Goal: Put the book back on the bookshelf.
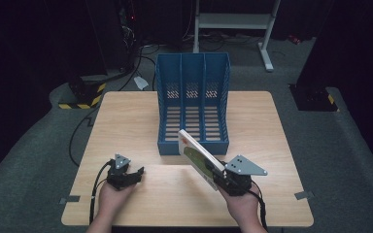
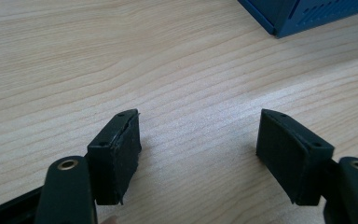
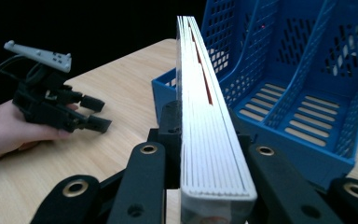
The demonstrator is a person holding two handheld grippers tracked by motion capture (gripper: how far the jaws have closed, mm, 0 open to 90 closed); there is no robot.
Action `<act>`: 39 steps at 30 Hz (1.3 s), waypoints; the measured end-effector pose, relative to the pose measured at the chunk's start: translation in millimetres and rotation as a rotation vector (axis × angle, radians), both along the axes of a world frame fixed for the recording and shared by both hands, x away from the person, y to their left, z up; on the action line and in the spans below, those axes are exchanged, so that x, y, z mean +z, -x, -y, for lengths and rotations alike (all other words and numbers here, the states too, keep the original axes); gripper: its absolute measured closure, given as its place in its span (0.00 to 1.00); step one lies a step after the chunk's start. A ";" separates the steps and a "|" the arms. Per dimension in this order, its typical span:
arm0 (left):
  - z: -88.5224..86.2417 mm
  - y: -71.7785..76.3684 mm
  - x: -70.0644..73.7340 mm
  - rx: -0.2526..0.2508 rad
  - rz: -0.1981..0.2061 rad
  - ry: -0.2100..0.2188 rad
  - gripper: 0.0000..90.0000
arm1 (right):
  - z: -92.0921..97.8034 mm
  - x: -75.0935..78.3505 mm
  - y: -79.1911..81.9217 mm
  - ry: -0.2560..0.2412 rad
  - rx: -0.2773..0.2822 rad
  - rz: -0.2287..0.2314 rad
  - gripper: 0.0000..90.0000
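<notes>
A thin book with a white and green cover is held tilted, spine edge up, just in front of the blue three-slot file rack. My right gripper is shut on the book's lower end. In the right gripper view the book's page edge runs away from the right gripper towards the rack. My left gripper rests low over the wooden table at the front left, jaws open and empty. It also shows as the left gripper over bare wood and as the left gripper farther off.
The rack's corner lies ahead and right of the left gripper. Behind the table stand a metal frame and floor cables. A yellow-black striped block sits on the floor at the left. Tape marks flag the table's front corners.
</notes>
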State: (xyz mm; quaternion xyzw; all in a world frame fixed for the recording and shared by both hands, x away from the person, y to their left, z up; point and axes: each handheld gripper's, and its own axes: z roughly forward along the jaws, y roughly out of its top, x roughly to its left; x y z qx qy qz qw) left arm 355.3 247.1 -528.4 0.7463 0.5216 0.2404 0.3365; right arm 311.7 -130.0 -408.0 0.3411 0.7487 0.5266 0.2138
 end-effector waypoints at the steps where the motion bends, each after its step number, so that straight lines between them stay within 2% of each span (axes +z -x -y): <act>1: 0.0 0.0 0.0 0.000 0.000 0.000 0.34 | 0.9 1.3 -1.1 -0.006 -0.004 0.003 0.84; 9: -0.1 0.0 0.0 -0.001 -0.001 0.001 0.34 | 8.7 18.8 -10.2 -0.017 -0.048 0.025 0.84; 20: 0.0 -0.6 0.3 -0.011 -0.004 -0.002 0.34 | 25.6 28.1 -30.3 -0.033 -0.139 0.028 0.84; 27: 0.1 -0.8 0.4 -0.011 -0.004 -0.003 0.34 | 28.7 37.5 -40.0 0.007 -0.182 0.056 0.84; 35: 0.1 -0.7 0.5 -0.012 -0.004 -0.005 0.34 | 33.0 41.5 -62.1 -0.004 -0.237 0.034 0.84; 39: 0.1 -0.7 0.4 -0.012 -0.003 -0.005 0.34 | 33.9 43.4 -76.5 0.007 -0.273 0.025 0.84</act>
